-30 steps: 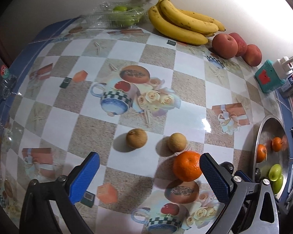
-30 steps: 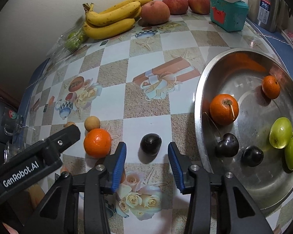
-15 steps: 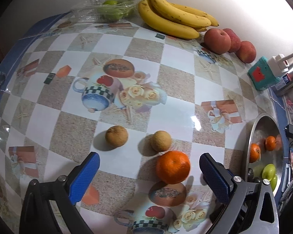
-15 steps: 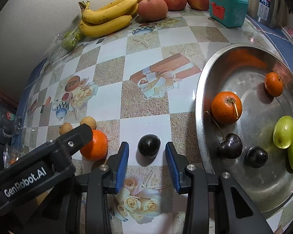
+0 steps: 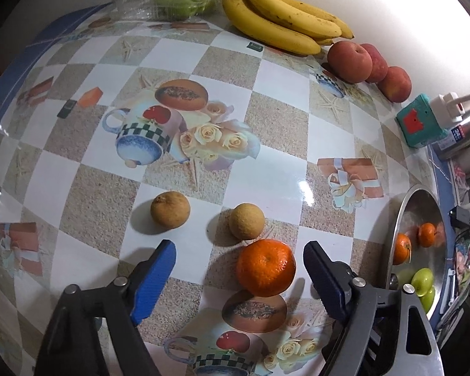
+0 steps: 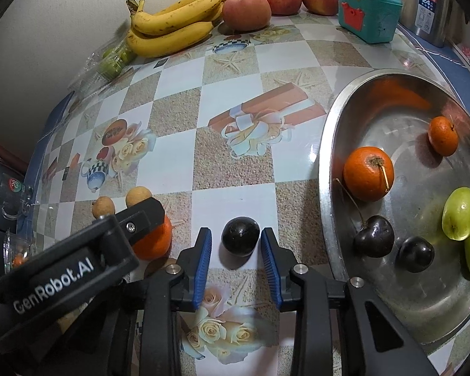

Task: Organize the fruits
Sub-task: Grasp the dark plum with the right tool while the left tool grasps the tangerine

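Note:
My left gripper [image 5: 239, 252] is open with a tangerine [image 5: 265, 267] between its blue fingers, nearer the right one. Two brown longans [image 5: 170, 209] [image 5: 246, 221] lie just beyond it. My right gripper [image 6: 236, 242] is open around a dark cherry [image 6: 240, 236] on the table, with a small gap on each side. The steel tray [image 6: 329, 144] at the right holds two tangerines [image 6: 368, 173] [image 6: 442, 136], two dark cherries [image 6: 374, 236] and green grapes [image 6: 460, 213]. The left gripper's body [image 6: 62, 269] hides part of the tangerine in the right wrist view.
Bananas [image 5: 282, 22], three peaches [image 5: 349, 61] and a clear bag of green fruit [image 5: 175, 0] lie along the back wall. A teal box [image 6: 368, 15] and a steel canister [image 6: 429, 3] stand at the back right. The checked tablecloth [image 5: 266, 119] covers the table.
My left gripper has moved forward and its fingers now flank the tangerine. My right gripper has moved forward around the dark cherry and narrowed.

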Action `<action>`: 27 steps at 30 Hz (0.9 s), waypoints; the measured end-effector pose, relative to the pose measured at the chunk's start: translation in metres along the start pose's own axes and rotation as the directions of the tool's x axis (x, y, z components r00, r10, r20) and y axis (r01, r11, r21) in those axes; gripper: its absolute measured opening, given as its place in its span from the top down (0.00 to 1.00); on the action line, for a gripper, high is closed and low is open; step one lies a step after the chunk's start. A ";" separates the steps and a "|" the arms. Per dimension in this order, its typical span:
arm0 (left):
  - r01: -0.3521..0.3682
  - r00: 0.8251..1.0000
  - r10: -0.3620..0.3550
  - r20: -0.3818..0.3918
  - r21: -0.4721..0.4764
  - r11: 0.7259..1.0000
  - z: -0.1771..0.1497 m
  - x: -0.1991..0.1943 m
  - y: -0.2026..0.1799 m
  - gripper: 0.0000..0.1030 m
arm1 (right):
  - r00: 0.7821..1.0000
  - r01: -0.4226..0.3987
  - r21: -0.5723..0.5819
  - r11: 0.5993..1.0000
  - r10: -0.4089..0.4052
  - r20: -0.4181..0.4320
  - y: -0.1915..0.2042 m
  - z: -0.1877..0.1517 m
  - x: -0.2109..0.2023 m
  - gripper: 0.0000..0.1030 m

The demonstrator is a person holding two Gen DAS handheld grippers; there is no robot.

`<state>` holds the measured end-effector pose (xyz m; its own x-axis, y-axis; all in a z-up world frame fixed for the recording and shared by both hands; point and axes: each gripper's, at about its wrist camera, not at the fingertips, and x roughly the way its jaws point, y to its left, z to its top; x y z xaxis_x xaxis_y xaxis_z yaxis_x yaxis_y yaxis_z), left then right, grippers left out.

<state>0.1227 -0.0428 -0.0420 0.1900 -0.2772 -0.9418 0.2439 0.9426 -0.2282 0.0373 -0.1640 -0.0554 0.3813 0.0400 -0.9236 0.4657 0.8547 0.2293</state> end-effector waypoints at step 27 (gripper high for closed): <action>0.114 0.993 -0.116 -0.031 -0.047 0.992 -0.003 -0.002 -0.003 0.60 | 1.000 0.003 0.006 1.000 -0.003 0.006 -0.002 -0.001 -0.003 0.75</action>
<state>0.1185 -0.0441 -0.0401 0.1309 -0.3785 -0.9163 0.2186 0.9125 -0.3457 0.0343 -0.1657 -0.0530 0.3843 0.0341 -0.9226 0.4718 0.8517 0.2280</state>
